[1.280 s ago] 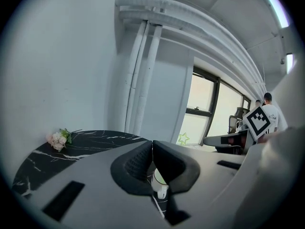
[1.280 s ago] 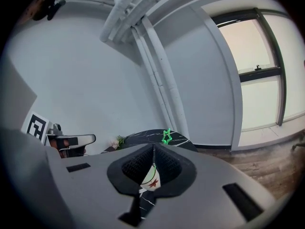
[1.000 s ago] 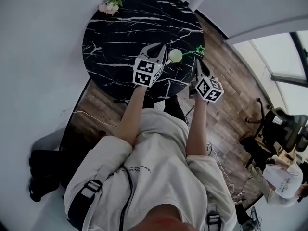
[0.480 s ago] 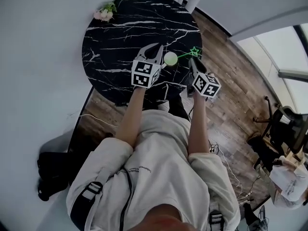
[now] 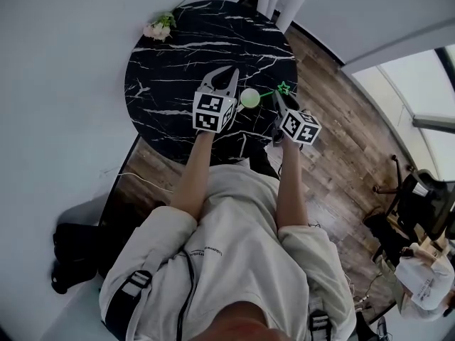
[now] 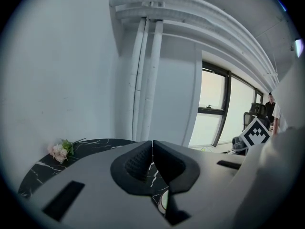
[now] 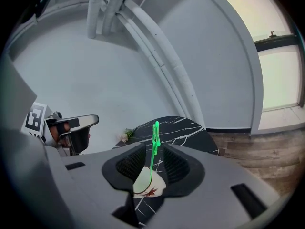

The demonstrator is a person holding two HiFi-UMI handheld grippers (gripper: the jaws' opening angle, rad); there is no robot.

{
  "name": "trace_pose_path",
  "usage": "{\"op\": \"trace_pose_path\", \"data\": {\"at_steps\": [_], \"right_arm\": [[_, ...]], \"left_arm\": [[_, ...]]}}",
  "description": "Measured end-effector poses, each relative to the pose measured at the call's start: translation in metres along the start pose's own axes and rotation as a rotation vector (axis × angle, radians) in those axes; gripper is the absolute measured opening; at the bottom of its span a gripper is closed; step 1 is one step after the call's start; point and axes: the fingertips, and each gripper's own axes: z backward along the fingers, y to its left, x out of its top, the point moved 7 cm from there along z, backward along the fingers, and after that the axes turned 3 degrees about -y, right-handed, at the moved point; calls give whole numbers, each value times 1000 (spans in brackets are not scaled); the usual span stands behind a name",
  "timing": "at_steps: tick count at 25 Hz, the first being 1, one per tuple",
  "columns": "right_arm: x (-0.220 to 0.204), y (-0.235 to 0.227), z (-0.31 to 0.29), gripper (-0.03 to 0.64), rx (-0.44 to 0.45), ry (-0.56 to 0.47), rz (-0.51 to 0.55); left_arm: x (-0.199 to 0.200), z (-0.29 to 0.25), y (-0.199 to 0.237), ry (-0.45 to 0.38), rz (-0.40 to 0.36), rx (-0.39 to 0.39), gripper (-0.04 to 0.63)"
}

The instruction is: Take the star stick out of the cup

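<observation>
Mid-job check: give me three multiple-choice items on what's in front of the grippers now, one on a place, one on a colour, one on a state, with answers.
1. Where does the thin star-topped stick stand?
A. in the white cup with a red print
B. flat on the black marble tabletop
C. on the wooden floor

2. What colour is that stick?
A. red
B. green
C. blue

3. How do the jaws of the right gripper stand?
A. clamped on the stick
B. pressed together, empty
C. apart, pads off the stick

Answers: 1 A, the stick rises out of the cup; 2 B, it shows bright green in the head and right gripper views; 3 C, gaps show on either side of the stick between the pads, the jaws having just been opening.
</observation>
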Motion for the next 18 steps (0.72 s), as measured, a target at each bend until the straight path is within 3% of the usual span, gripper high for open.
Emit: {"op": "trace_pose_path", "data": {"at_steps": [6, 18], "right_arm": [[5, -2, -1, 52, 17, -22, 1], [12, 35, -15, 46, 77, -8, 153]], "left_arm": [[1, 0, 3, -2, 2, 22, 23], [2, 15, 19, -16, 10, 50, 23]]}}
